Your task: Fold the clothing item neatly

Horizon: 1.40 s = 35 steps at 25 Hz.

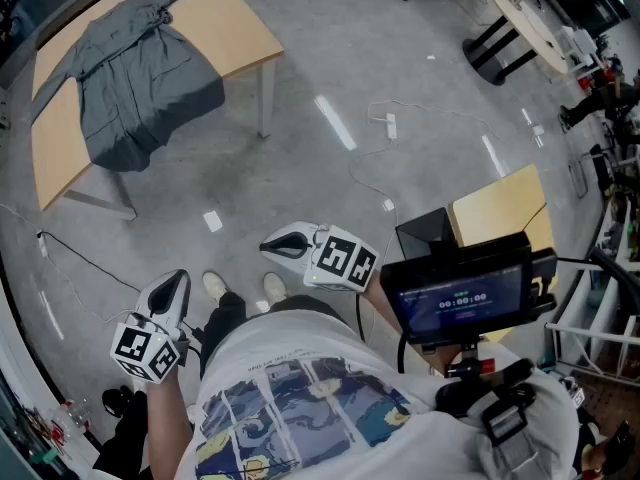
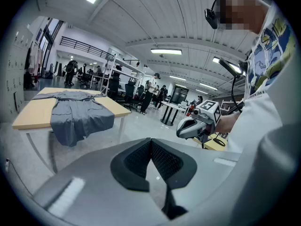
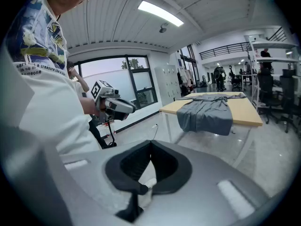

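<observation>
A grey garment point(image 1: 135, 73) lies spread on a light wooden table point(image 1: 225, 23) at the upper left, one side hanging over the table's front edge. It also shows in the left gripper view point(image 2: 77, 114) and the right gripper view point(image 3: 207, 112). Both grippers are held close to the person's body, well away from the table. The left gripper point(image 1: 170, 293) is shut with nothing in it. The right gripper point(image 1: 278, 243) is shut and empty too. Each gripper sees the other: the right gripper point(image 2: 188, 126), the left gripper point(image 3: 120, 108).
Grey floor lies between me and the table, with cables point(image 1: 375, 153) trailing across it. A screen on a stand point(image 1: 465, 293) sits at my right beside a small wooden table point(image 1: 500, 208). Other desks point(image 1: 530, 18) and people fill the hall behind.
</observation>
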Each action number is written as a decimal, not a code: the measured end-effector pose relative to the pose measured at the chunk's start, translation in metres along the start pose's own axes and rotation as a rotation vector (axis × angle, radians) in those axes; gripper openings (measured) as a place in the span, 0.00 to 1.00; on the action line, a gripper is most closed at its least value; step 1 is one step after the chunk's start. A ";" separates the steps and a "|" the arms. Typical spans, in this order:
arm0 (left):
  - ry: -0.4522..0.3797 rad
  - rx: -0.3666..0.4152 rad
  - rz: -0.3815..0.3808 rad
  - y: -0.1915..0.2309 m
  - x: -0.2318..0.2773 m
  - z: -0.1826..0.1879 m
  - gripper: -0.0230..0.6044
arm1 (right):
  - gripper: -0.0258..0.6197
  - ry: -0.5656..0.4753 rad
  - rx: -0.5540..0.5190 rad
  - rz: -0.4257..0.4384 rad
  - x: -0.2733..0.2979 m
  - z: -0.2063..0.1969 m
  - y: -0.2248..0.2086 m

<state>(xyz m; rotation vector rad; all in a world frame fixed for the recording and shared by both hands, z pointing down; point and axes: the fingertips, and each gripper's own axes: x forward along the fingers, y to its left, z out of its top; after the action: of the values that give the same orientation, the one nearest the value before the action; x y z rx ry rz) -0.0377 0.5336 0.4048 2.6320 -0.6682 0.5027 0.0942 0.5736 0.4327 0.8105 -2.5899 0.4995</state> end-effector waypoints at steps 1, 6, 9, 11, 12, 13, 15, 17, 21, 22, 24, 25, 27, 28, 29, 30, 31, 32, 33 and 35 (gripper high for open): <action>0.000 0.001 -0.001 0.002 0.000 0.000 0.05 | 0.04 0.006 -0.003 0.003 0.001 0.000 0.000; 0.002 -0.002 -0.009 0.008 -0.001 0.003 0.05 | 0.04 0.023 0.005 0.014 0.006 -0.001 0.000; -0.002 -0.002 -0.014 0.019 -0.003 0.007 0.05 | 0.04 0.031 0.003 0.007 0.014 0.006 -0.003; -0.007 -0.006 -0.018 0.027 -0.005 0.008 0.05 | 0.04 0.039 0.008 0.008 0.021 0.009 -0.004; -0.008 -0.008 -0.019 0.031 -0.006 0.009 0.05 | 0.04 0.047 0.012 0.010 0.025 0.010 -0.004; -0.010 -0.008 -0.021 0.036 -0.008 0.009 0.05 | 0.04 0.057 0.017 0.009 0.030 0.010 -0.005; -0.013 -0.011 -0.024 0.048 -0.011 0.009 0.05 | 0.04 0.076 0.027 -0.002 0.041 0.011 -0.008; -0.016 -0.012 -0.031 0.059 -0.013 0.009 0.05 | 0.04 0.084 0.033 -0.014 0.052 0.014 -0.012; -0.023 -0.017 -0.056 0.083 -0.015 0.008 0.05 | 0.04 0.083 0.043 -0.026 0.074 0.026 -0.017; -0.025 -0.018 -0.061 0.090 -0.017 0.009 0.05 | 0.04 0.082 0.046 -0.031 0.080 0.029 -0.018; -0.027 -0.015 -0.074 0.104 -0.020 0.012 0.05 | 0.05 0.078 0.053 -0.043 0.092 0.038 -0.021; -0.027 -0.012 -0.083 0.110 -0.022 0.013 0.05 | 0.05 0.075 0.059 -0.049 0.098 0.043 -0.022; -0.027 -0.004 -0.098 0.122 -0.027 0.015 0.05 | 0.05 0.068 0.067 -0.060 0.110 0.053 -0.021; -0.027 -0.002 -0.103 0.129 -0.031 0.016 0.05 | 0.05 0.065 0.070 -0.066 0.117 0.057 -0.020; -0.026 -0.001 -0.107 0.135 -0.035 0.015 0.05 | 0.05 0.063 0.073 -0.070 0.124 0.061 -0.019; -0.023 0.000 -0.111 0.141 -0.039 0.015 0.05 | 0.05 0.061 0.075 -0.075 0.130 0.065 -0.017; -0.020 0.003 -0.115 0.148 -0.042 0.016 0.05 | 0.05 0.057 0.075 -0.081 0.136 0.070 -0.017; -0.018 0.008 -0.121 0.154 -0.042 0.018 0.05 | 0.06 0.053 0.072 -0.088 0.141 0.074 -0.019; -0.017 0.013 -0.127 0.160 -0.040 0.019 0.05 | 0.07 0.049 0.069 -0.095 0.145 0.078 -0.022; -0.010 0.016 -0.137 0.172 -0.033 0.020 0.05 | 0.08 0.046 0.069 -0.110 0.151 0.082 -0.031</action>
<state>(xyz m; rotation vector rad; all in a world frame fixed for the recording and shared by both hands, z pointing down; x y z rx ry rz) -0.1480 0.3974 0.4200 2.6736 -0.4839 0.4565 -0.0223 0.4435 0.4368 0.9469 -2.4819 0.5710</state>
